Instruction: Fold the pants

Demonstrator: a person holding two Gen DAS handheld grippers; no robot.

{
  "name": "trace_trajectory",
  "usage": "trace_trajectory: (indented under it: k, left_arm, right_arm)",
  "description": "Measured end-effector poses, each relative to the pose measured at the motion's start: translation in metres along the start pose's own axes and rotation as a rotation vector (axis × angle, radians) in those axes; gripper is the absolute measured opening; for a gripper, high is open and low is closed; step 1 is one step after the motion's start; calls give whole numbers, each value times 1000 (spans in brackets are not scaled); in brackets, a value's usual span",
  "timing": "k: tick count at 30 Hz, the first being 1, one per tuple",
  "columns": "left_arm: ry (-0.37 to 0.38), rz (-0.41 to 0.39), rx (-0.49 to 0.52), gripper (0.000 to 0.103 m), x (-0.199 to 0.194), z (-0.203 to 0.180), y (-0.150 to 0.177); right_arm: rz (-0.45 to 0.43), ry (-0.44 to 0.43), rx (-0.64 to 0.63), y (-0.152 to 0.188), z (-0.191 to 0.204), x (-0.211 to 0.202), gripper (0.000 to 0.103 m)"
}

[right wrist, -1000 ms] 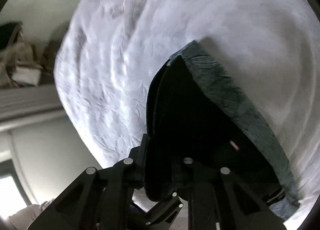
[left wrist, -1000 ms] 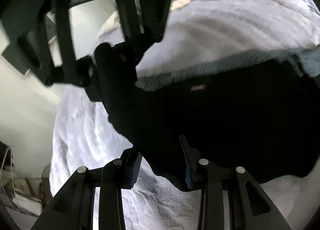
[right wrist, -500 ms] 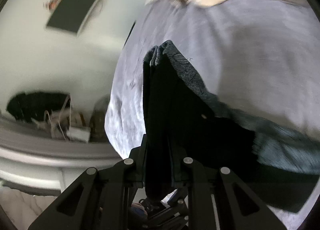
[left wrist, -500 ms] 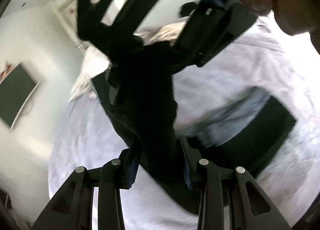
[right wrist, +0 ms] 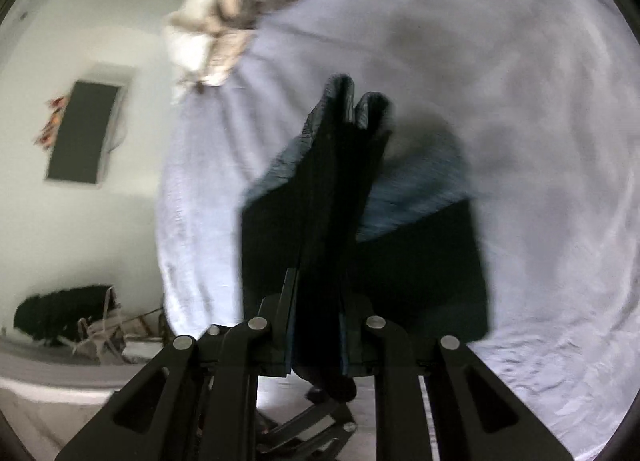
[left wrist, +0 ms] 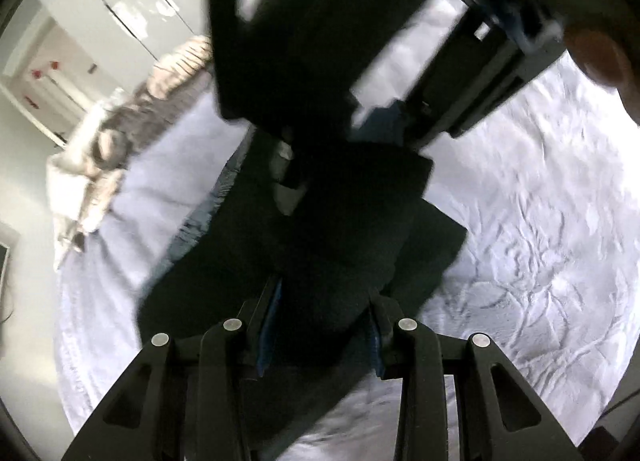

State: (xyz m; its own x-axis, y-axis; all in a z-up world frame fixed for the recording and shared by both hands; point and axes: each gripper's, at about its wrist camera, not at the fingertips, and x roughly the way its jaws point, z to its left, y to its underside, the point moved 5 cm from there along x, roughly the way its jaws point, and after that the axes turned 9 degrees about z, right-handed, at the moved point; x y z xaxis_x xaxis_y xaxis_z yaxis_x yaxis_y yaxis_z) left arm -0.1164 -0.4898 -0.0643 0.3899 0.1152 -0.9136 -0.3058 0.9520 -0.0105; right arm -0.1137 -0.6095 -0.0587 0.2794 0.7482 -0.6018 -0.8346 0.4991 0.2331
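Above the bed sheet (right wrist: 520, 101), both grippers (left wrist: 322, 325) (right wrist: 316, 325) clamp black pants (right wrist: 420, 281).

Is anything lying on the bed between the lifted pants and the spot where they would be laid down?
Nothing visible does. Both grippers, left and right, clamp the black pants; the sheet around them is bare. The bundled blanket sits off at the bed's far end.

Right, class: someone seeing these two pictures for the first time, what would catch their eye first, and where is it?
The dark pants fill the middle of both views, pinched in the right gripper and also in the left gripper and hanging over the pale wrinkled bedsheet. Their grey-blue waistband shows behind. A crumpled beige blanket lies at the bed's far end.
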Motion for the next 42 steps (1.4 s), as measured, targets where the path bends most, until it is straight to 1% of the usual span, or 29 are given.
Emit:
trace_trajectory:
  k: [3, 5, 6, 7, 10, 12, 14, 15, 16, 17, 19, 20, 21, 22, 24, 25, 27, 28, 30, 31, 32, 34, 37, 39, 42]
  left_arm:
    - [-4, 37, 23, 38, 12, -4, 6]
    - [2, 44, 33, 51, 11, -4, 10]
    - [23, 43, 31, 54, 7, -1, 14]
    - [35, 44, 28, 60, 5, -1, 17]
    - [75, 71, -18, 61, -6, 13, 32]
    - [88, 83, -72, 61, -11, 26, 44]
    - [83, 81, -126, 61, -13, 42, 53]
    - [85, 86, -177, 61, -16, 59, 58]
    - [83, 90, -208, 61, -16, 69, 61]
    - [76, 106, -272, 62, -12, 90, 65]
    - [49, 141, -367, 62, -2, 126, 68]
    - [38, 156, -402, 61, 3, 135, 72]
    - [25, 183, -448, 61, 12, 152, 73]
    - [20, 211, -495, 61, 22, 166, 75]
    - [56, 257, -549, 62, 44, 182, 76]
    - [75, 280, -564, 62, 52, 183, 78]
    - [99, 312, -582, 66, 64, 178, 83]
    - [96, 320, -585, 70, 67, 173, 85]
    - [88, 310, -587, 71, 65, 168, 88]
    - [96, 307, -580, 71, 63, 165, 88]
    - [102, 306, -573, 74, 61, 161, 89]
    - [107, 309, -560, 79, 58, 157, 91]
    - [126, 309, -558, 79, 57, 157, 92]
    - [146, 326, -575, 79, 55, 157, 93]
    - [168, 339, -587, 79, 52, 158, 94]
  right_arm:
    - [19, 13, 57, 1, -32, 19, 17]
    - [19, 16, 67, 3, -39, 26, 17]
    - [14, 22, 60, 4, -39, 26, 18]
    - [10, 34, 46, 7, -36, 25, 18]
    - [3, 102, -4, 10, -33, 24, 19]
    - [-4, 155, -28, 12, -30, 24, 20]
    - [-6, 251, -54, 15, -28, 24, 23]
    - [-6, 291, -60, 16, -28, 24, 25]
    - [-4, 338, -63, 19, -28, 23, 25]
    - [-6, 366, -60, 21, -29, 21, 25]
    - [-22, 403, -42, 27, -32, 10, 25]
    - [-36, 416, -32, 28, -30, 5, 25]
    - [-53, 420, -27, 29, -29, -1, 25]
    - [-90, 410, -25, 26, -23, -9, 25]
    - [-136, 386, -37, 20, -12, -18, 25]
    - [-156, 385, -53, 16, -4, -19, 25]
    - [-147, 396, -80, 11, 6, -12, 25]
    - [-119, 419, -88, 10, 6, -1, 25]
    - [-35, 494, -87, 13, -1, 26, 25]
    - [-9, 540, -89, 18, -8, 39, 25]
    - [-6, 563, -85, 22, -13, 46, 25]
    - [-36, 558, -69, 28, -17, 44, 26]
    - [-32, 548, -54, 28, -18, 39, 27]
    - [-24, 558, -50, 26, -19, 38, 32]
    - [-27, 559, -45, 27, -20, 34, 33]
